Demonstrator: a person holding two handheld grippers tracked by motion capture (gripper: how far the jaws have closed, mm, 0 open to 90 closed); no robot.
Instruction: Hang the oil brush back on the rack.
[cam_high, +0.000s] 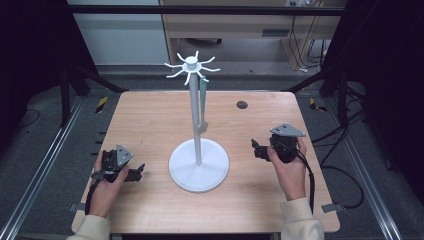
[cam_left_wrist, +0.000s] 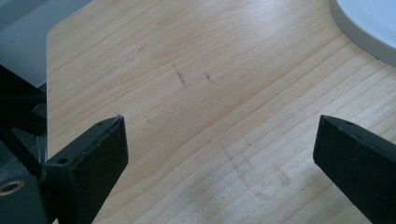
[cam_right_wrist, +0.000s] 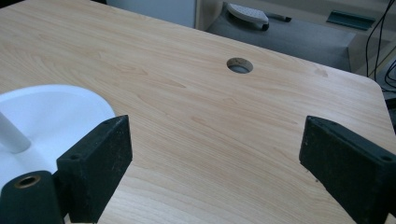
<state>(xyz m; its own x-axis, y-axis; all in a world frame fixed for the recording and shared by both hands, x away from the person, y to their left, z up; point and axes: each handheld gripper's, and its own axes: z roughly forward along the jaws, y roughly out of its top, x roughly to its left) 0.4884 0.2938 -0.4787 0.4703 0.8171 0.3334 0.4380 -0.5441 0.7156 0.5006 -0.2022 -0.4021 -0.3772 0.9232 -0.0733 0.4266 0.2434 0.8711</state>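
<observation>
A white stand (cam_high: 197, 120) rises from a round white base (cam_high: 199, 167) at the table's middle, with several hooks (cam_high: 192, 66) spread around its top. A long greenish utensil (cam_high: 202, 102) hangs from one hook beside the pole. My left gripper (cam_high: 141, 171) rests at the table's left, held in a hand, jaws wide apart over bare wood (cam_left_wrist: 219, 154). On the right, my right gripper (cam_high: 255, 148) is open too, pointing toward the base, with nothing between its fingers (cam_right_wrist: 100, 163). The base's edge shows in the left gripper view (cam_left_wrist: 364, 23) and the right gripper view (cam_right_wrist: 51, 112).
The wooden table (cam_high: 150, 120) has a round cable hole (cam_high: 242, 104) at its back right, seen also as the hole (cam_right_wrist: 240, 65) in the right gripper view. Metal rails and black frame posts flank the table. Cables lie on the floor at the right.
</observation>
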